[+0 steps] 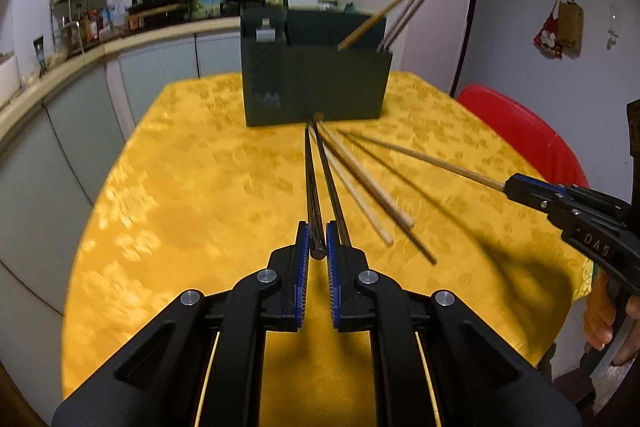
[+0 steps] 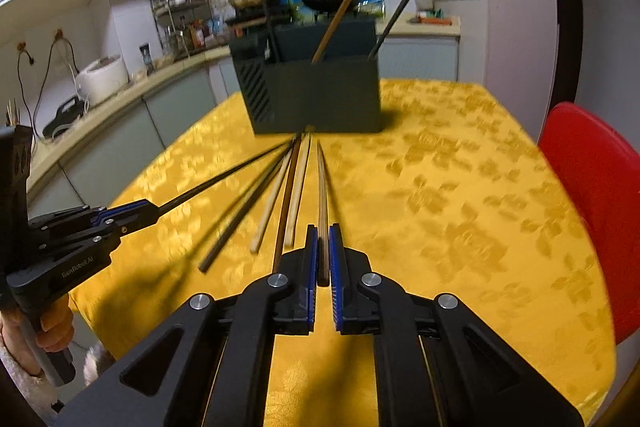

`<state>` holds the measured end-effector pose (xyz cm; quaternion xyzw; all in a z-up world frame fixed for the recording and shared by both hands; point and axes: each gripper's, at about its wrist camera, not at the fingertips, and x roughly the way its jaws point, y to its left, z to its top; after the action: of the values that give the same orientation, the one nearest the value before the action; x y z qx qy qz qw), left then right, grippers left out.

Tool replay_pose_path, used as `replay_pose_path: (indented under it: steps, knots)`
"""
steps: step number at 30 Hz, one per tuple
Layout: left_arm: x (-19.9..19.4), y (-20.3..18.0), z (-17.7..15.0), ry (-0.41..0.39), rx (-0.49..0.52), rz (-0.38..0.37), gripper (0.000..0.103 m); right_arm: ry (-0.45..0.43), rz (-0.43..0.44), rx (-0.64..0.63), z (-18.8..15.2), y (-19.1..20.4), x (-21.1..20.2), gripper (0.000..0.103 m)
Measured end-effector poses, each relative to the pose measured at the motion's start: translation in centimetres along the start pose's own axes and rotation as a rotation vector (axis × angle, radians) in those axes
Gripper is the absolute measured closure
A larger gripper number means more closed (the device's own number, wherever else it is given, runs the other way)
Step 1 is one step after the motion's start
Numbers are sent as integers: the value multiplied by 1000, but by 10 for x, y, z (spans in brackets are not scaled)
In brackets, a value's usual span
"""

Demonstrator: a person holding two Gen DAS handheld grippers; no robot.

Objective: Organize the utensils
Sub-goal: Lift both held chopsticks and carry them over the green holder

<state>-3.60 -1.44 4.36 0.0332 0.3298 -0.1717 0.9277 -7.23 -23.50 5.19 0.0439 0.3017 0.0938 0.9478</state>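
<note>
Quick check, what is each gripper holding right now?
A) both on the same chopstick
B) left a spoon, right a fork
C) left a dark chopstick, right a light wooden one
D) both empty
C: the left gripper is shut on a dark chopstick, the right gripper on a light wooden chopstick.

Left gripper (image 1: pixel 317 241), foreground, jaws closed on the near end of a black chopstick (image 1: pixel 313 187) that runs toward the dark green utensil holder (image 1: pixel 316 83). Right gripper (image 1: pixel 508 186), at right, clamps a pale wooden chopstick (image 1: pixel 420 157). Between them several loose chopsticks (image 1: pixel 368 183) fan across the yellow tablecloth (image 1: pixel 180 187). Three chopsticks (image 1: pixel 394 17) lean inside the holder. A red chair (image 1: pixel 520 131) stands beyond the table.
</note>
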Motion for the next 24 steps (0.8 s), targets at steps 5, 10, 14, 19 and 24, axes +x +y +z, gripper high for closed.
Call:
replay_pose_path:
  steps: [5, 10, 14, 19, 24]
  knots:
    - [-22, -4, 32, -58, 51, 17, 94, -68, 2, 6, 30, -6, -21, 97]
    - [-37, -6, 64, -103, 81, 37, 94, -128, 11, 1, 62, -7, -38, 97]
    - [-44, -6, 88, -126, 99, 42, 95, -166, 12, -12, 84, -6, -46, 97]
    - [-43, -2, 114, -123, 92, 35, 95, -173, 14, -17, 110, -5, -48, 97]
    - [-43, 1, 136, -122, 95, 25, 95, -159, 27, -11, 135, -7, -43, 97]
